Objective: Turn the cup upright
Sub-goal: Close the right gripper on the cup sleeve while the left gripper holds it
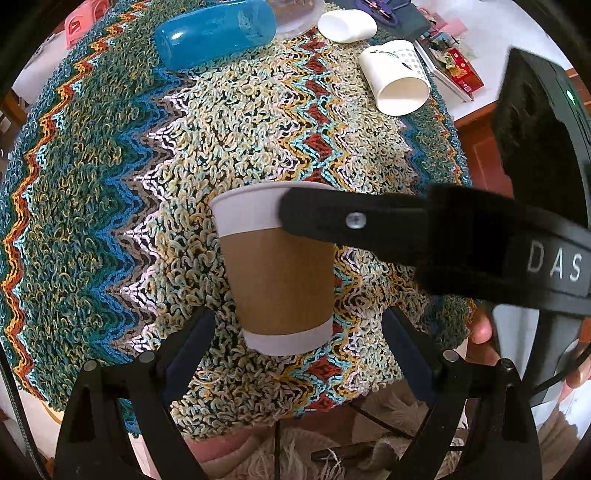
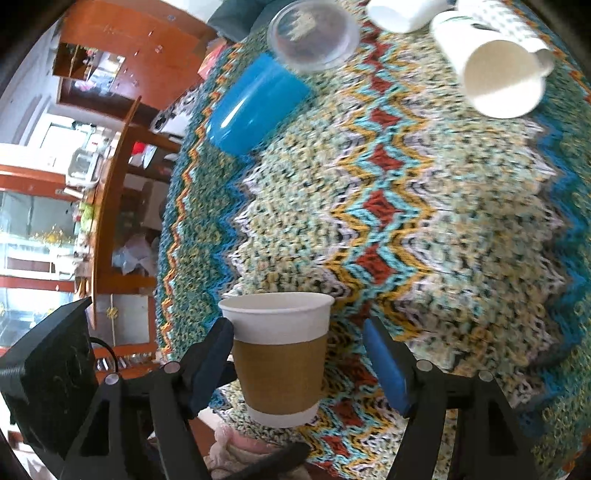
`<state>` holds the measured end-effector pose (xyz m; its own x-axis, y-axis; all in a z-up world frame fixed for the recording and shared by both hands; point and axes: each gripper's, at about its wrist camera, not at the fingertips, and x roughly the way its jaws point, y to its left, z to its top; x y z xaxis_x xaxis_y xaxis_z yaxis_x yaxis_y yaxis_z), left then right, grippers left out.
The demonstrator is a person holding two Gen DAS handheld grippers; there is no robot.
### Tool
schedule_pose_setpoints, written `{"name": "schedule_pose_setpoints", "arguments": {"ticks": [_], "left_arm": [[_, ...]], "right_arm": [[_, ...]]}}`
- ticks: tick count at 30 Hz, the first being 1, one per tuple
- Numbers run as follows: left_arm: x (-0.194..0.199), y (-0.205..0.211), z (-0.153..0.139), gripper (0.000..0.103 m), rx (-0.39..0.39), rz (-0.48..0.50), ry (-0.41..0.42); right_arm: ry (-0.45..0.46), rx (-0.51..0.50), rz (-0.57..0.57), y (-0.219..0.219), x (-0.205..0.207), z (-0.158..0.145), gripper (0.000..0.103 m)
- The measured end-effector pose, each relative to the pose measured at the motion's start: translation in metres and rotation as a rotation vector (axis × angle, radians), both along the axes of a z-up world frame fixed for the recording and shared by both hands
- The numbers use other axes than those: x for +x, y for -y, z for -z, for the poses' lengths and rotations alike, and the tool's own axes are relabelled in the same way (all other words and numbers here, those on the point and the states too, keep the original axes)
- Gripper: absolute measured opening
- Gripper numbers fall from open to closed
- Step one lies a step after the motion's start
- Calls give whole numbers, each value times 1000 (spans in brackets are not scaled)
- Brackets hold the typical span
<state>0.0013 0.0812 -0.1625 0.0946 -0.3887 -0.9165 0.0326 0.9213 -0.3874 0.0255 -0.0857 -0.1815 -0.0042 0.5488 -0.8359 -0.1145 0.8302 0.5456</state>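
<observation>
A paper cup (image 1: 277, 269) with a brown sleeve and white rim is standing upright, mouth up, near the lower middle of both views, on a surface covered by a looped zigzag cloth (image 1: 110, 177) in teal, blue, orange and cream.

In the left wrist view the right gripper (image 1: 295, 212) is reaching in from the right edge, one black finger lying across the cup's white upper band; its far finger is hidden behind the cup. The right wrist view shows that gripper's (image 2: 297, 350) jaws standing apart — the left pad is touching or almost touching the sleeve, the blue right pad sitting clear of it with cloth showing between.

The left gripper (image 1: 299, 343) is hanging at the bottom of its own frame, jaws wide apart, the cup's base sitting between the two tips without touching either.

At the top of the left wrist frame a blue cup (image 1: 216, 33) is lying on its side, with two white cups (image 1: 397, 75) lying tipped over toward the upper right. A clear plastic container (image 2: 314, 35) is sitting by the blue one at the top of the right wrist frame.
</observation>
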Motion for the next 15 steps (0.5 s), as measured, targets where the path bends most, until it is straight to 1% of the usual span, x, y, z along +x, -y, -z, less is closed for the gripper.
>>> {"name": "schedule_pose_setpoints", "arguments": {"ticks": [5, 7, 15], "left_arm": [[0, -5, -1, 93, 0, -12, 18], [2, -7, -2, 93, -17, -17, 23], [-3, -17, -7, 93, -31, -12, 50]], "right_arm": [[-55, 44, -31, -10, 7, 9, 74], [-71, 64, -41, -11, 9, 13, 75], [-119, 130, -109, -25, 17, 28, 75]]}}
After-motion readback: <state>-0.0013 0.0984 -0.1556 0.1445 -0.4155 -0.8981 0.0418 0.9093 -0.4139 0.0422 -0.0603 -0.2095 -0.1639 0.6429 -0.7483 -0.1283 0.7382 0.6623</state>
